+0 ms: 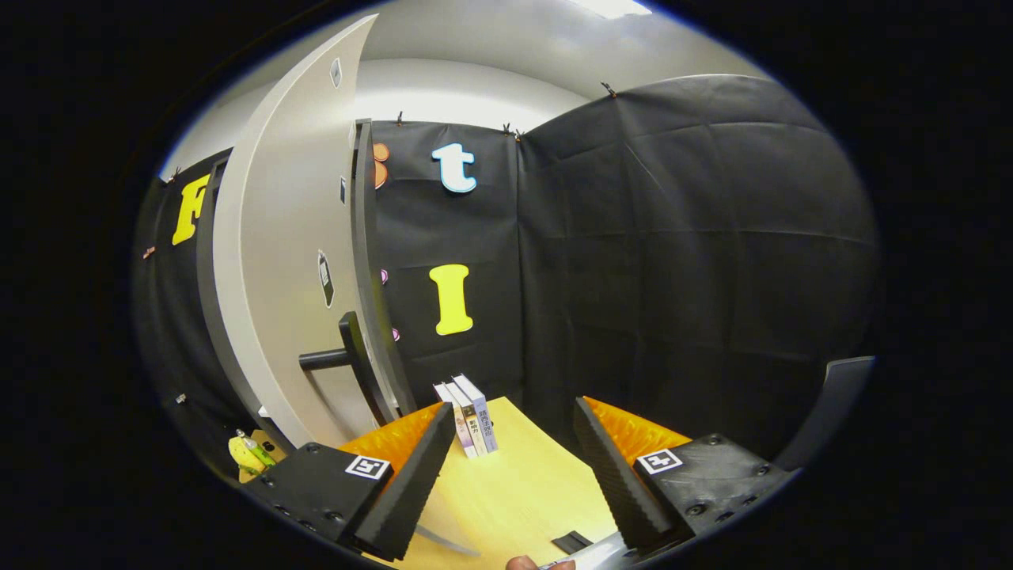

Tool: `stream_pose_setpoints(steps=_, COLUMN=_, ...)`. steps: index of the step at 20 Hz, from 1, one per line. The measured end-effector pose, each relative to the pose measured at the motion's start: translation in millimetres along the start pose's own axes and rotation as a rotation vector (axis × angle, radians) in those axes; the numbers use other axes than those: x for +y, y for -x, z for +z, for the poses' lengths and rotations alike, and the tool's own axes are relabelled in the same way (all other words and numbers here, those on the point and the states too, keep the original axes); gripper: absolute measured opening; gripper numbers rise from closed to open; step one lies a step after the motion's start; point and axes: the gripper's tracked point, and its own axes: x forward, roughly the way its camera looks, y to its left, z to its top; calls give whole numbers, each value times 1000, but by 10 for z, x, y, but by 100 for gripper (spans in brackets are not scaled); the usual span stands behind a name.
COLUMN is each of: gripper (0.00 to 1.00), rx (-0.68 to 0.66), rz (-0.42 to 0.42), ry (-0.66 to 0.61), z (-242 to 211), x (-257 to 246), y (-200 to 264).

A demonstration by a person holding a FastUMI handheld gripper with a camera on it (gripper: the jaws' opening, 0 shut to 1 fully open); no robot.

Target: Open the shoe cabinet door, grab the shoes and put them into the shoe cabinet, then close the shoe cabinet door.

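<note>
— Where are your tongs [506,475] right now, and are they holding anything?

— Nothing at all. My two fingers stand spread wide apart, with bare wooden tabletop [522,491] between them and a small dark flat piece [571,541] lying low in the gap. A fingertip of my own hand [522,563] peeks in below that.

— And the shoe cabinet?

— Ahead and to the left of my left finger. Its pale door [277,301] is swung out towards me, so the opening step looks done. The dark bar handle [340,358] juts from the door, a little above and beyond my left fingertip.

— How will that door handle when you come to close it?

— I'd judge it a stiff, flat panel, fairly light, turning on hinges. No squeezing needed: a push on the face near the handle side, or a clasp across the bar, ought to do. The bar looks rigid and smooth, so I would take it square across to keep it from slipping.

— The shoes?

— I can't place them from here. There's something yellow-green [249,453] low beside the cabinet foot, left of my left finger, but it's too small to tell what it is.

— Anything in your way?

— A few books [468,413] stand upright just beyond my left fingertip, near the door's lower edge. I'd steer clear of them.
</note>
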Motion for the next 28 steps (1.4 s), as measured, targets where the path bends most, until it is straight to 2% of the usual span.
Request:
stream_pose_setpoints(steps=8, gripper=97, rx=15, rz=99, ry=2, z=-88, x=542, y=239)
stream_pose_setpoints(steps=14, gripper=97, rx=50, rz=261, ry=0, z=-238, x=1422, y=500)
stream_pose_setpoints(steps=22, gripper=98, rx=104, rz=505, ry=9, z=-489, x=2815, y=555)
stream_pose_setpoints(steps=25, gripper=98, rx=93, rz=539, ry=19, z=-495, x=3065, y=597)
stream_pose_setpoints(steps=28, gripper=99, rx=78, rz=536, ry=32, z=-471, x=3166, y=596)
